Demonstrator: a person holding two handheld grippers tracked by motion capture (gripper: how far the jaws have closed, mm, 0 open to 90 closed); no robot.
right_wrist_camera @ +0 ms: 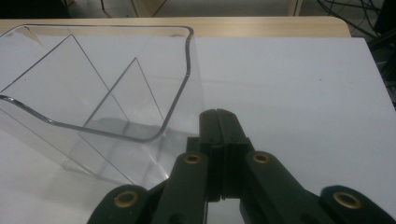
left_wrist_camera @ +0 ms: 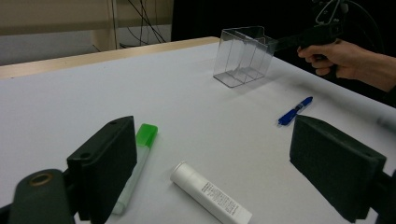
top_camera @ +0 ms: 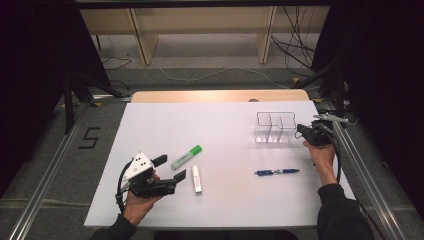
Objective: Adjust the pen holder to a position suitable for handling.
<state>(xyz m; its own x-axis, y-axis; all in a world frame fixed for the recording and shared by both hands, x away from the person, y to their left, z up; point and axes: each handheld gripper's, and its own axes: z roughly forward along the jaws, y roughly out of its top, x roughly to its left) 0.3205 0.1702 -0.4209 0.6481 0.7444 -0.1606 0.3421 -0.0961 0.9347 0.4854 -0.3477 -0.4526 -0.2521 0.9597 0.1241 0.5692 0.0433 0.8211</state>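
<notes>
From the high view, we see our right gripper (top_camera: 301, 132) up at the right side of the clear plastic box with three slots (top_camera: 274, 127). Its jaws are pressed together with nothing between them, and the tip sits right at the box wall; we cannot tell if it touches. We think the step in hand is getting ready to nudge or steady this box. The box stands on the white table top (top_camera: 225, 200) toward the far right, near the right edge, so a push to the left has lots of bare table, but a push to the right has little room. A blue pen (top_camera: 276, 172) lies on the table near the person's right hand. Our left gripper (top_camera: 170, 168) rests at the near left with its jaws spread wide and nothing in them. Just beside it lie a green-capped marker (top_camera: 186, 157) and a small white tube (top_camera: 196, 178).

In the left gripper view, the two black jaws stand far apart. The marker (left_wrist_camera: 135, 165) lies by the left jaw and the tube (left_wrist_camera: 210, 192) lies between the jaws, not gripped. The next move for us here may be to go down and close on one of them. The box (left_wrist_camera: 243, 55) is far off, with the right gripper (left_wrist_camera: 279, 43) at its side.

In the right gripper view, the closed jaws point along the box's (right_wrist_camera: 107, 88) curved rim. The slots look empty. The wooden far edge (right_wrist_camera: 261, 25) is behind, with open white table to the right.
</notes>
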